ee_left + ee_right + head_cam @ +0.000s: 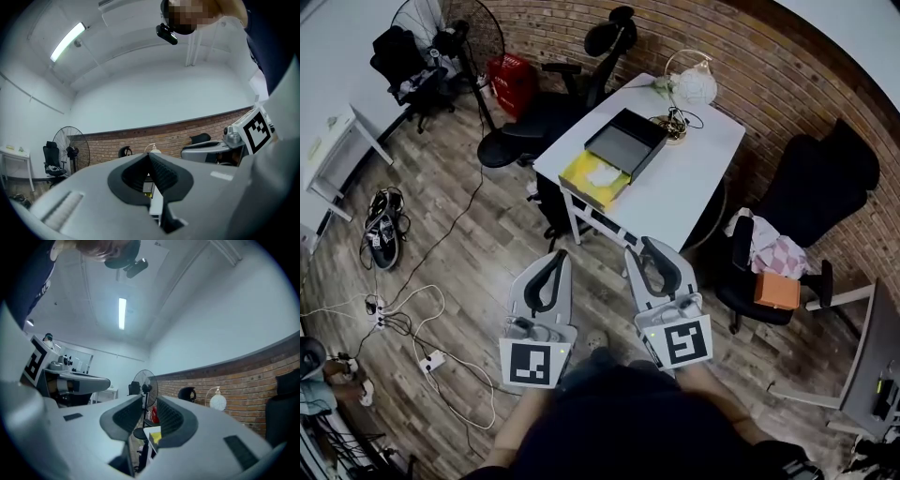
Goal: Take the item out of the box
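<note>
Standing position, both tools held out low over the wooden floor (469,281), pointed toward the white table (698,183).

Left gripper (560,253) – jaws pressed together at the tips, nothing between them. Its own view confirms this (149,153): the ribbed pads meet in a single seam.

Right gripper (639,247) – jaws spread, empty. In the right gripper view (149,399) the gap is plain, and a standing fan (145,383) and a corner of yellow show through it.

Task object: a shallow black box (651,155) lies open-topped on the table, grey inside (no contents can be made out from here). Against its near-left side, at the table's edge, lies a yellow box (579,184) with a white crumpled piece (602,174) on it. Whether the black box overlaps the yellow one, I cannot tell. Both are well ahead of the grippers, untouched.

Also on the table: a globe lamp (694,86) at the far corner.

Around the table: a black office chair (534,122) on the left side. On the right, another black chair (806,202) holding an orange box (776,291).
</note>
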`<state>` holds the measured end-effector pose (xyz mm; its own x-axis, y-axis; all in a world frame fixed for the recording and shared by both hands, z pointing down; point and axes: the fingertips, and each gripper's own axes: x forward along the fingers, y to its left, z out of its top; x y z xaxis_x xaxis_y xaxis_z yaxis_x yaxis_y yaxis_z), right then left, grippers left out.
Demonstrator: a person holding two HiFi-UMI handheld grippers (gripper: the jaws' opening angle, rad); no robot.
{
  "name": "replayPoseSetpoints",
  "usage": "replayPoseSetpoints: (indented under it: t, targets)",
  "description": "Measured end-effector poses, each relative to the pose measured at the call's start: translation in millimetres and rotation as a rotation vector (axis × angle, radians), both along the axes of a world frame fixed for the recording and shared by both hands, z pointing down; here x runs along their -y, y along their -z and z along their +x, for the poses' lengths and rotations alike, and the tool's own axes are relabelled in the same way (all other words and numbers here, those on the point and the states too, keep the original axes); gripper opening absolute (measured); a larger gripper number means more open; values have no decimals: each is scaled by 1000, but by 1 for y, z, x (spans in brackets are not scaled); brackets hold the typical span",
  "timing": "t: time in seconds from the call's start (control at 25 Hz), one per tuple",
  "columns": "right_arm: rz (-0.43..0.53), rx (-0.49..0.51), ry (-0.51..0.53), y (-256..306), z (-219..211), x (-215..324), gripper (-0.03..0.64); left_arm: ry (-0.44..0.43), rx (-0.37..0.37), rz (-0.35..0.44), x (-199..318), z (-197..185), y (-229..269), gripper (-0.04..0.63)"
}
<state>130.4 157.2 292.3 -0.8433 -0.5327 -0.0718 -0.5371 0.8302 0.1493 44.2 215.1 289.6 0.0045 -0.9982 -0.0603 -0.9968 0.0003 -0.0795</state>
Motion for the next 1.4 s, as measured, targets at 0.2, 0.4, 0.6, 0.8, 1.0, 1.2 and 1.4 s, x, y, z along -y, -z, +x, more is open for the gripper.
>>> replayPoseSetpoints:
  t: [0.2, 0.4, 0.6, 0.8, 1.0, 1.2, 1.4]
  targets:
    - [-9, -10, -23, -4, -19, 23, 89, -7, -9, -12, 20, -24, -5, 9]
    - [-7, -19, -26, -6, -34, 36, 89, -1, -18, -15, 31, -44, -9, 9]
    - [-6, -27, -22, -7, -44, 47, 89, 12, -20, -18, 40, -59, -12, 9]
    - [2, -29, -17, -9, -54, 58, 89, 10, -29, -23, 52, -70, -18, 9]
    - [7, -23, -19, -10, -62, 80, 89, 8, -24, -15, 74, -80, -19, 9]
    - [3, -18, -26, -14, -73, 107, 89, 4, -18, -17, 100, -93, -22, 9]
    - [-19, -14, -39, -28, -86, 146, 89, -21, -12, -25, 140, -105, -32, 9]
